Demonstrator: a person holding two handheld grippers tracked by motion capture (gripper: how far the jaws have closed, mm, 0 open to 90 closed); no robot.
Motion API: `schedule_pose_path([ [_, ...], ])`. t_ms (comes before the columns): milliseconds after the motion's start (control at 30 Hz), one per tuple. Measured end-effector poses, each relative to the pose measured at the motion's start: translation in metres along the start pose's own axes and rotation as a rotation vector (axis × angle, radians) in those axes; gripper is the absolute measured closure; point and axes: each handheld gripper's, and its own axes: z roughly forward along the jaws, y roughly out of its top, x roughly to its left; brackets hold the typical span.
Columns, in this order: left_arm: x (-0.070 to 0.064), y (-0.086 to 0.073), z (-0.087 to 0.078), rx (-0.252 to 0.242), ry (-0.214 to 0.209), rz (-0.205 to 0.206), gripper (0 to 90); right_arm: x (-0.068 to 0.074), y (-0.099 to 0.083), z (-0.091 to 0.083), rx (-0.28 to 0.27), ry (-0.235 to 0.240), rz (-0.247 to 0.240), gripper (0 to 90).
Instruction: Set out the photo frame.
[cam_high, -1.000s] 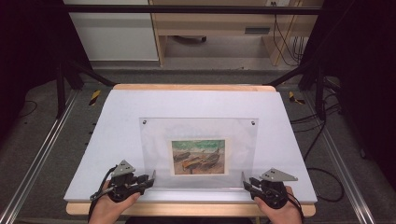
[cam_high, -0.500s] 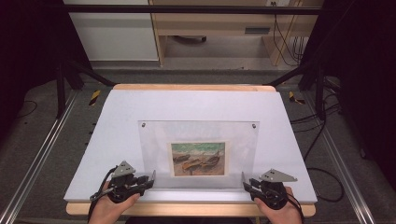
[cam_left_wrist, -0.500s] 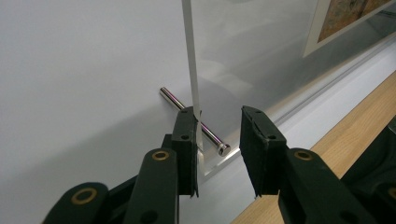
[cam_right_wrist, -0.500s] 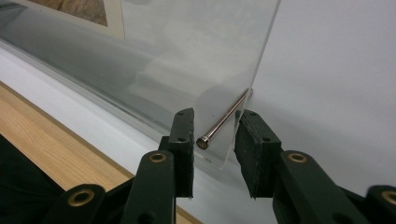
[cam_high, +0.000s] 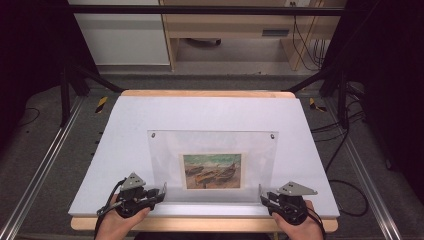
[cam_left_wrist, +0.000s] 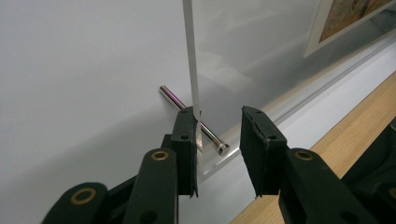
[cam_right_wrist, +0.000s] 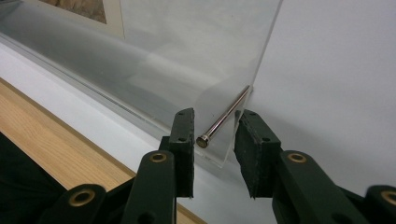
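I am holding my left gripper (cam_high: 161, 191) at the near left corner of the clear acrylic picture frame (cam_high: 212, 150), which is standing on the white table sheet (cam_high: 210, 112) a little way in from the near wooden table edge (cam_high: 200, 224). In the high view the frame is showing a small painting of beached boats (cam_high: 212, 171) low in its middle, and two small round fasteners are sitting at its upper corners.

In the left gripper view my left gripper (cam_left_wrist: 217, 144) is standing with its jaws parted, and they are straddling the frame's thin side edge (cam_left_wrist: 191, 56). The left jaw is lying right against that edge; I cannot tell whether it is pressing on it. A shiny metal rod (cam_left_wrist: 194, 120) is sticking out through the acrylic at the bottom corner, and its flat end is sitting in the gap between my jaws.

My right gripper (cam_high: 264, 195) is sitting at the near right corner of the frame. In the right gripper view my right gripper (cam_right_wrist: 215, 140) is also gaping open, with nothing clamped. A second polished metal rod (cam_right_wrist: 224, 116) is pointing back toward me, its round end just beside my left jaw, and the frame's lower corner (cam_right_wrist: 219, 156) is lying between the two jaws.
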Motion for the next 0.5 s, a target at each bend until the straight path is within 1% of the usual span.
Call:
schedule_pose_path([
  [67, -0.0002, -0.0001, 0.0001, 0.002, 0.000, 0.002, 66.1, 0.0005, -0.0001, -0.0001, 0.004, 0.000, 0.007, 68.6],
  [433, -0.0018, -0.0008, 0.0012, 0.023, 0.002, 0.017, 66.1, 0.0008, -0.0017, 0.0003, 0.020, -0.002, -0.008, 68.7],
  [500, -0.0019, -0.0011, 0.0015, 0.026, 0.003, 0.019, 66.1, 0.0012, -0.0022, 0.0005, 0.023, 0.002, -0.001, 68.6],
])
